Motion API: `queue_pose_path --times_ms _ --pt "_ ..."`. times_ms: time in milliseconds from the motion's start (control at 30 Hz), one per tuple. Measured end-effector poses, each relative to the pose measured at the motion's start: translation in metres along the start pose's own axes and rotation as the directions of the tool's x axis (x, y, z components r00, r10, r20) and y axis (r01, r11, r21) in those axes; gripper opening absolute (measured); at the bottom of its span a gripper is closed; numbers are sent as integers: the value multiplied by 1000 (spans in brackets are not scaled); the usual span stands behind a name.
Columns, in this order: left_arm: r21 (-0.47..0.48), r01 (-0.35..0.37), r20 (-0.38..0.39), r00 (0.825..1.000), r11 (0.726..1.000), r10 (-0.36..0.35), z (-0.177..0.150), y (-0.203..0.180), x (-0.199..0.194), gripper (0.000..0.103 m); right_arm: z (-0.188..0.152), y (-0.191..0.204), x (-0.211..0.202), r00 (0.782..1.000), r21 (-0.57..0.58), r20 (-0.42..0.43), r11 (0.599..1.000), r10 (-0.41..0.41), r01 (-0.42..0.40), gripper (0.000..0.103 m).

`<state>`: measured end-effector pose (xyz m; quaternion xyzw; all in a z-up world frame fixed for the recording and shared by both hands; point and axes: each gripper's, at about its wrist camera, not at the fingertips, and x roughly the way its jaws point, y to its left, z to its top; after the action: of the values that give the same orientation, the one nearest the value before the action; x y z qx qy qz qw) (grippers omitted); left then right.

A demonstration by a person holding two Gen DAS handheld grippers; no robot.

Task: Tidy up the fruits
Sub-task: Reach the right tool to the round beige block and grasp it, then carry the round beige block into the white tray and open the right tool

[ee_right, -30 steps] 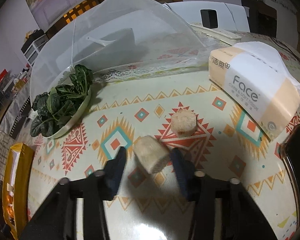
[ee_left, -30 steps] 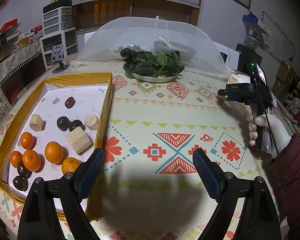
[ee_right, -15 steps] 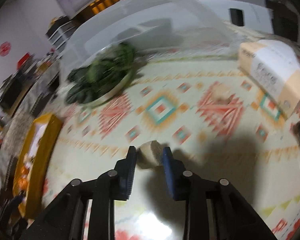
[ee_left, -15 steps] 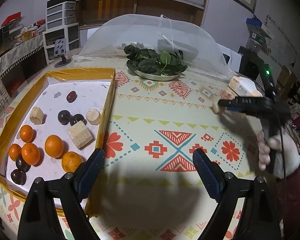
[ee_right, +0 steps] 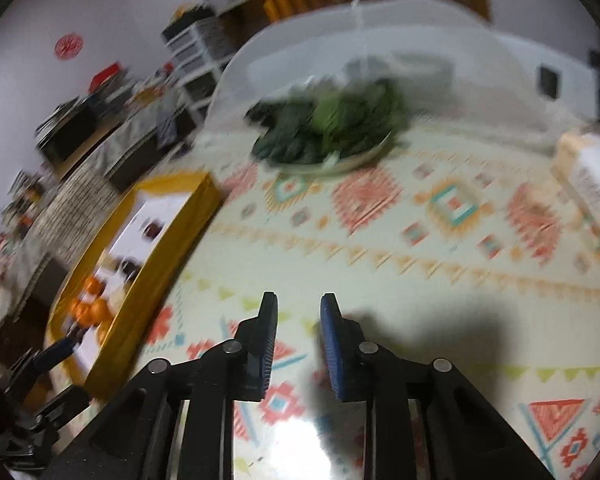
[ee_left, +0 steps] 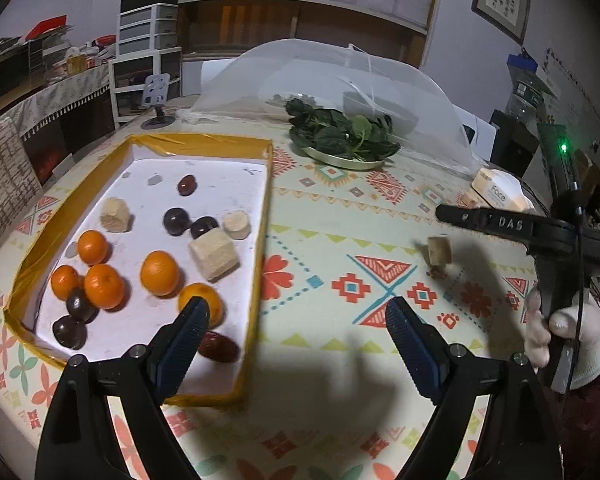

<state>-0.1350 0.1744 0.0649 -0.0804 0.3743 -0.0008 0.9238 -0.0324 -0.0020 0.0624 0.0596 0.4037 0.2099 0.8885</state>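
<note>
Where it pinched the pale chunk (ee_left: 440,251) before, the right tool (ee_right: 298,316) now opens, nothing between its fingers

Count from the left wrist view, tray (ee_left: 260,240) at left of frame: one, yellow-edged.

- Oranges (ee_left: 159,273): five, all in the tray's lower half.
- Dark round fruits (ee_left: 177,222): four. I see two mid-tray and two at the lower left corner.
- Reddish oval fruits (ee_left: 187,185): two, one near the tray's top and one at its bottom edge.
- Pale cut chunks (ee_left: 214,255): three in the tray. A fourth chunk (ee_left: 440,251) is right of centre, outside it. Possibly another by the tissue pack, but I can't tell.
- Plate of greens (ee_left: 342,140): one, upper centre.
- Mesh dome (ee_left: 300,68): one.
- Tissue pack (ee_left: 496,194): one, right.
</note>
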Motion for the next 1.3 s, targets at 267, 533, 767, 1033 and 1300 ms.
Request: queue_pose_path --times_ms 267,533,767,1033,1300 --pt "-7 3 8 1000 1000 -3 -4 12 -4 89 -12 -4 17 995 -4 -78 998 -60 60 51" --pt "-13 7 11 1000 1000 -7 -8 17 -7 89 -37 8 22 985 -65 -112 990 -134 128 33" --pt "-33 -74 58 995 997 75 -8 32 -17 89 -26 50 4 995 -107 -65 992 -75 68 33" --pt "-48 -153 84 984 987 156 -10 58 -26 89 -3 155 24 993 -237 -84 966 85 -103 33" --pt "-94 -173 71 981 980 180 -11 90 -27 89 6 232 87 974 -274 -175 943 144 -189 33"
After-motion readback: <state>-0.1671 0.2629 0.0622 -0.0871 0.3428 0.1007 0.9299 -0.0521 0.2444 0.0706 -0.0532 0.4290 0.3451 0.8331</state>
